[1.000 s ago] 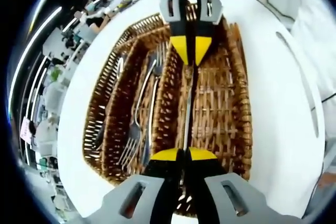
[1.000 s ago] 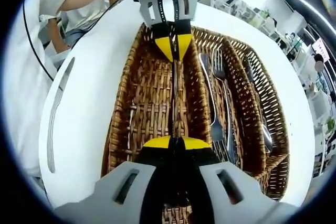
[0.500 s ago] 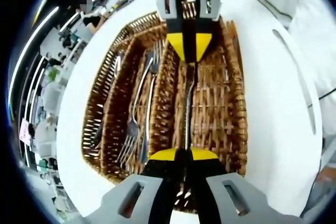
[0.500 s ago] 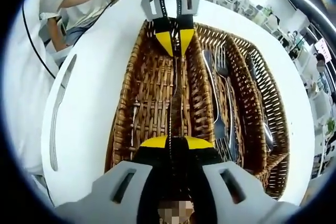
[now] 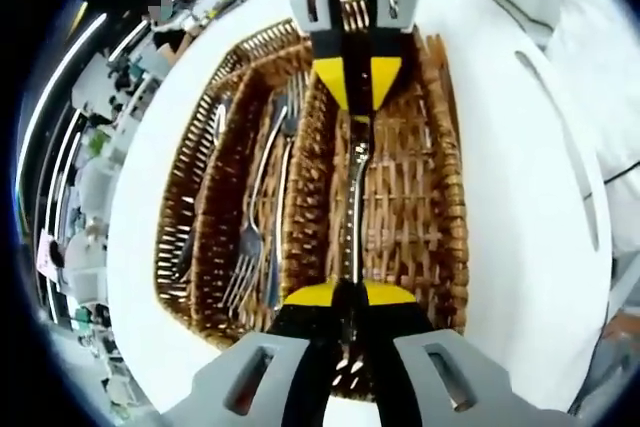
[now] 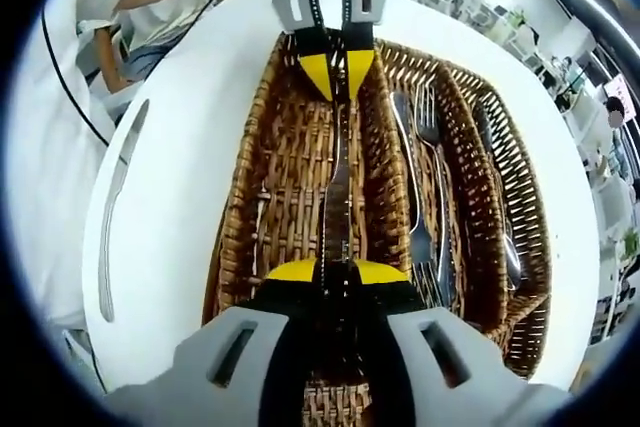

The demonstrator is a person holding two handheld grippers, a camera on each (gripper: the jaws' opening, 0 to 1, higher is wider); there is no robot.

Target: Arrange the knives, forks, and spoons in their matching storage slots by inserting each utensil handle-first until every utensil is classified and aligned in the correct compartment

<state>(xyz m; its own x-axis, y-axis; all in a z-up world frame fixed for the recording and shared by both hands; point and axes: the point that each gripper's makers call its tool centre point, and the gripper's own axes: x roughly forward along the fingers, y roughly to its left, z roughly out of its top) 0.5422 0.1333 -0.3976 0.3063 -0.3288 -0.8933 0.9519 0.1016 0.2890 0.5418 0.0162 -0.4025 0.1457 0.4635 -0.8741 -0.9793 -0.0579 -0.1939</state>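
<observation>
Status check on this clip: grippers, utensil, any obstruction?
Left gripper and right gripper shut on one knife, end to end. Knife over wicker tray's wide compartment. Forks lie next slot over; nothing blocking.

One knife, two forks, one basket

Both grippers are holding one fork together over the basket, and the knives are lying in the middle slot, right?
Nearly. Both grippers, left gripper and right gripper, do hold one utensil together over the wicker basket, but it is a knife, not a fork. The middle slot holds forks, not knives. The right gripper view shows it best.
</observation>
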